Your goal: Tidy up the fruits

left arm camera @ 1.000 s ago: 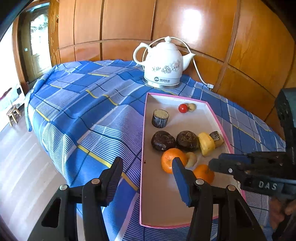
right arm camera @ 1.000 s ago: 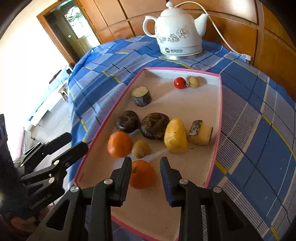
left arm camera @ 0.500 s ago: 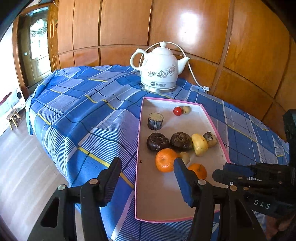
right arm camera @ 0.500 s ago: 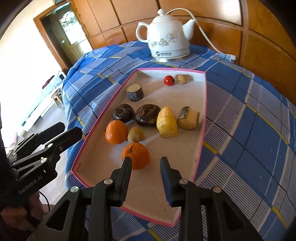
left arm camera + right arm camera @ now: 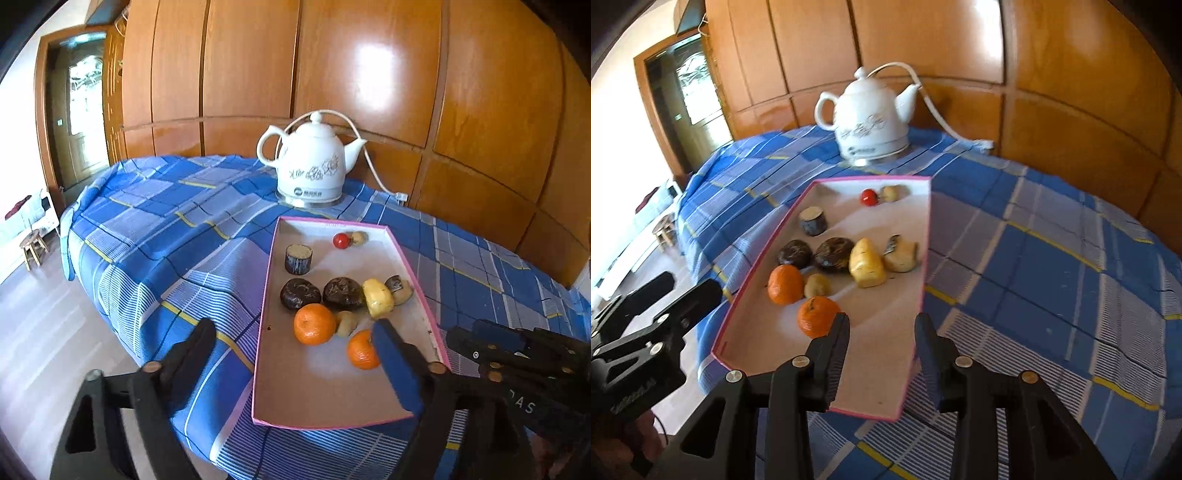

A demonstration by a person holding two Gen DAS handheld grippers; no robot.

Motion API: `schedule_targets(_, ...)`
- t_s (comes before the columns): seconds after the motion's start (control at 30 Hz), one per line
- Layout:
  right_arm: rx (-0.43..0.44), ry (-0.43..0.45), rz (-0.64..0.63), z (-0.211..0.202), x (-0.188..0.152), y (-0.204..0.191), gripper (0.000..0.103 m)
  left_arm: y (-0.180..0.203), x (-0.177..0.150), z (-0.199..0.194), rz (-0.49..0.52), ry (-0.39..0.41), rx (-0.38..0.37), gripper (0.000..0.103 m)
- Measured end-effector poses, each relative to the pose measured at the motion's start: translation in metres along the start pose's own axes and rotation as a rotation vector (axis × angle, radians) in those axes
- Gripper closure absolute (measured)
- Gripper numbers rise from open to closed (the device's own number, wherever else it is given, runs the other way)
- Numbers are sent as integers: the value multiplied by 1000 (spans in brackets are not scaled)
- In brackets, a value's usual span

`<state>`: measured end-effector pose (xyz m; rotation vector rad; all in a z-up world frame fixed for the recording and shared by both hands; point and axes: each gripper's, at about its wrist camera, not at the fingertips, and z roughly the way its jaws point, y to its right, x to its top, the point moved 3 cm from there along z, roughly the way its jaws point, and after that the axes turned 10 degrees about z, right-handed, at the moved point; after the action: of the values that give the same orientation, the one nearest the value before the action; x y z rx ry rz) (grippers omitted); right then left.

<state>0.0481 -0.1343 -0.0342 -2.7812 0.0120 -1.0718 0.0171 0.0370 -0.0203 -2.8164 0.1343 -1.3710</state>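
Note:
A pink-rimmed tray (image 5: pixel 266 314) (image 5: pixel 925 258) lies on the blue checked tablecloth. It holds two oranges (image 5: pixel 314 324) (image 5: pixel 817 320), a red cherry tomato (image 5: pixel 341 240), a yellow piece (image 5: pixel 377 298), two dark brown round fruits (image 5: pixel 300 293) and several smaller pieces. My left gripper (image 5: pixel 293 332) hangs over the tray's near left side; its jaws are opening wide with nothing held between them. My right gripper (image 5: pixel 882 321) is above the tray's near end, its jaws opening too and nothing between them. The nearer orange lies just left of its left finger.
A white ceramic kettle (image 5: pixel 312 170) (image 5: pixel 870 118) with a cord stands behind the tray, against the wooden wall panels. The tablecloth (image 5: pixel 166 229) hangs over the table's left edge. A small stool (image 5: pixel 33 247) stands on the floor at far left.
Both grippers have drawn back and up from the tray. The left jaws have spread much wider and the right jaws slightly. The near orange, earlier framed by the right fingers, now lies left of them.

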Motion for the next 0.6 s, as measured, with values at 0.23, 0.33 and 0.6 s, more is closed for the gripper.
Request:
schedule_targets(0.23, -44, 34, 8, -12, -4, 6, 66, 3, 1, -13, 6, 32, 9, 0)
schedule_targets(0.33, -51, 47, 0, -14, -4, 4, 66, 3, 0, -13, 2, 29, 13, 0)
schedule_targets(0.6, -49, 52, -7, -15, -6, -2, 66, 3, 0, -17, -1, 40, 31, 0)
